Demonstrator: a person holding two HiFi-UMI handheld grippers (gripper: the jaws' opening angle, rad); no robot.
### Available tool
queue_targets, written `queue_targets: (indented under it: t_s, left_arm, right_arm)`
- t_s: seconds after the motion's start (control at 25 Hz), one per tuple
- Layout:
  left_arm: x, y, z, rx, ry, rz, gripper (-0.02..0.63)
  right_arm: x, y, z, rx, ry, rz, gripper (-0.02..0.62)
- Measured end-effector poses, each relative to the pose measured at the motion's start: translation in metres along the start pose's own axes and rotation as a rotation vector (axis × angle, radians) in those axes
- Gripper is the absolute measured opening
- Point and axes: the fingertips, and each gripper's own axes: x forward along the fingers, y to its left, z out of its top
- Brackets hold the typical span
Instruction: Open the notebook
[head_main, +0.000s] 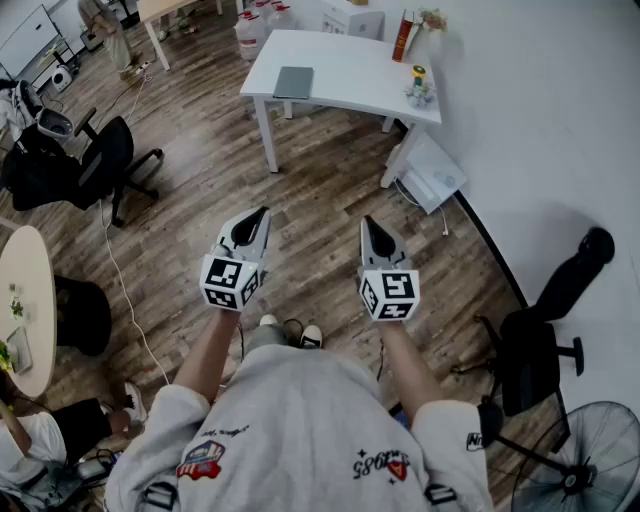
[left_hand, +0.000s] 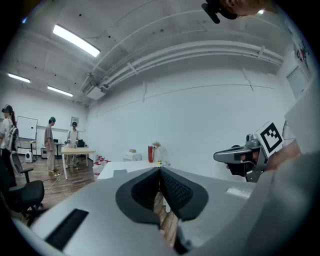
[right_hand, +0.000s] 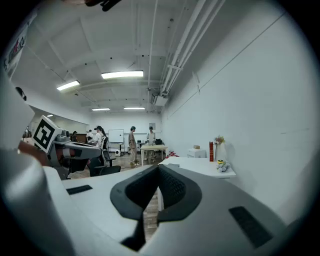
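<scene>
A grey closed notebook (head_main: 293, 82) lies flat near the left end of a white table (head_main: 350, 75), well ahead of me across the wooden floor. My left gripper (head_main: 259, 215) and right gripper (head_main: 368, 222) are held side by side at waist height, both pointing toward the table and far from the notebook. The left gripper (left_hand: 160, 170) has its jaws pressed together with nothing between them. In the right gripper view the right gripper (right_hand: 158, 166) is likewise shut and empty. The notebook (left_hand: 120, 172) shows as a small grey slab on the table in the left gripper view.
A red bottle (head_main: 404, 36) and small flowers (head_main: 419, 84) stand at the table's right end. Black office chairs sit at left (head_main: 100, 165) and right (head_main: 545, 330). A round table (head_main: 25, 300) is at left, a fan (head_main: 585, 460) at bottom right. People stand at the room's far end.
</scene>
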Motion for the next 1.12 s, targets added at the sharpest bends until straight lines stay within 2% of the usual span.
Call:
queue_targets:
  t_s: [0.12, 0.36, 0.4, 0.48, 0.52, 0.56, 0.96, 1.12]
  left_arm:
    - [-0.003, -0.003, -0.001, -0.008, -0.008, 0.008, 0.005]
    - [0.008, -0.005, -0.006, -0.002, -0.001, 0.006, 0.010]
    - [0.009, -0.005, -0.007, -0.002, 0.001, 0.012, 0.051]
    - [0.010, -0.002, -0.011, -0.015, 0.009, 0.031, 0.234]
    - [0.011, 0.000, -0.012, -0.028, 0.010, 0.045, 0.290]
    - [0.012, 0.002, -0.012, -0.043, 0.009, 0.056, 0.314]
    - [0.019, 0.002, -0.022, -0.055, 0.039, 0.047, 0.329]
    - [0.023, 0.010, -0.031, -0.087, 0.059, 0.057, 0.328]
  right_arm:
    - [-0.004, 0.000, 0.006, 0.015, -0.027, 0.013, 0.000]
    - [0.000, -0.010, 0.001, 0.033, -0.017, 0.028, 0.000]
    - [-0.001, -0.010, 0.000, 0.033, -0.015, 0.030, 0.000]
    - [-0.002, -0.011, -0.001, 0.031, -0.013, 0.032, 0.000]
    - [-0.002, -0.012, -0.001, 0.031, -0.014, 0.032, 0.000]
    - [-0.002, -0.013, -0.001, 0.033, -0.013, 0.033, 0.000]
    - [0.012, -0.013, -0.014, 0.072, 0.010, 0.075, 0.000]
    - [0.022, -0.013, -0.020, 0.102, 0.034, 0.086, 0.000]
